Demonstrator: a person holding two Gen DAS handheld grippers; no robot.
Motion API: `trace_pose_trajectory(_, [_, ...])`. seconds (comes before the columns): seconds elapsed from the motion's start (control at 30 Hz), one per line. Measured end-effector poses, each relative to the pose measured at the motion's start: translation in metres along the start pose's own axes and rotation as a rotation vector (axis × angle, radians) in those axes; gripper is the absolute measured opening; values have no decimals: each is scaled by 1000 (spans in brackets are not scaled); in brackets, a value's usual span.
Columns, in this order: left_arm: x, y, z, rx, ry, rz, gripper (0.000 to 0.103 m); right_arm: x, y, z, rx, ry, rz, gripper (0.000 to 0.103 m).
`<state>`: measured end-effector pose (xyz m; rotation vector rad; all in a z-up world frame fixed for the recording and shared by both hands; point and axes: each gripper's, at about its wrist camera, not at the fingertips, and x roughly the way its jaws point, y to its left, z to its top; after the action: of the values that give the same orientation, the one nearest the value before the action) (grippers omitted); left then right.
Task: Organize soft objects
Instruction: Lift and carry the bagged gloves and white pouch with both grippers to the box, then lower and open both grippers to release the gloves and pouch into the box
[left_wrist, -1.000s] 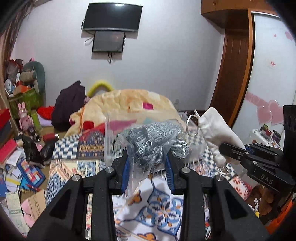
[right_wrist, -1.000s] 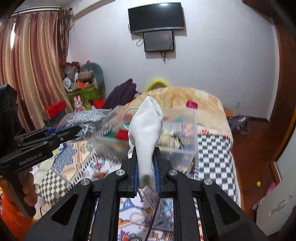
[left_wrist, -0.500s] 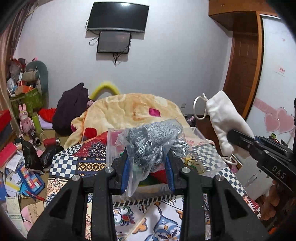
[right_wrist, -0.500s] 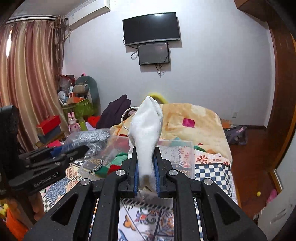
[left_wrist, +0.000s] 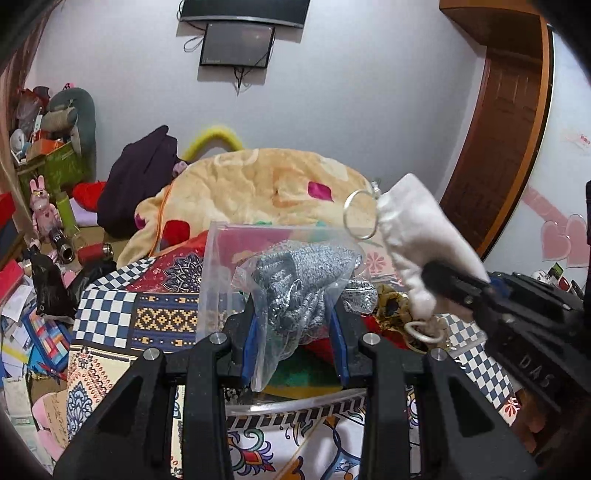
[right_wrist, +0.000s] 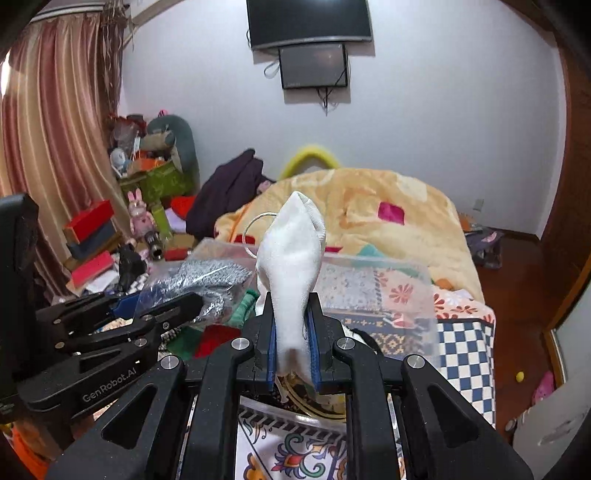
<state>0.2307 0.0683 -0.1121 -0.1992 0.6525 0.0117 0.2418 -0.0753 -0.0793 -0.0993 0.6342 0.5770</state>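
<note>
A clear storage bin (left_wrist: 216, 280) on the patterned bed already held several soft items. Above it, the left gripper (left_wrist: 295, 332) clamped a bagged grey knit (left_wrist: 303, 280), the right gripper (right_wrist: 293, 347) a white drawstring pouch (right_wrist: 291, 266); both awaited dropping.

Both claws nearer clear bin (left_wrist: 221, 266)
</note>
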Motion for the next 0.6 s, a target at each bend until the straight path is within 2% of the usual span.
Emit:
trace_pose_trajectory(0.2, [9,-1,-6,8,38,5,38,11,-1,-9,-27,68,-5,16])
trace_pose_trajectory(0.3, [8,-2,-10,10,42,9,44,12,-1,-10,-33,87,-5,27])
trace_pose_trajectory(0.33, [7,-1,-10,9,41,6,47,10,-1,-10,-30,85,-7,32])
trace_pose_trajectory(0.4, [3,-1,-11,7,38,-5,48,7,-3,-9,-24,78,-7,36])
trace_pose_trajectory(0.6, [-23,-5,-6,12,-4,-37,48,-20,-9,-2,-21,24,-8,37])
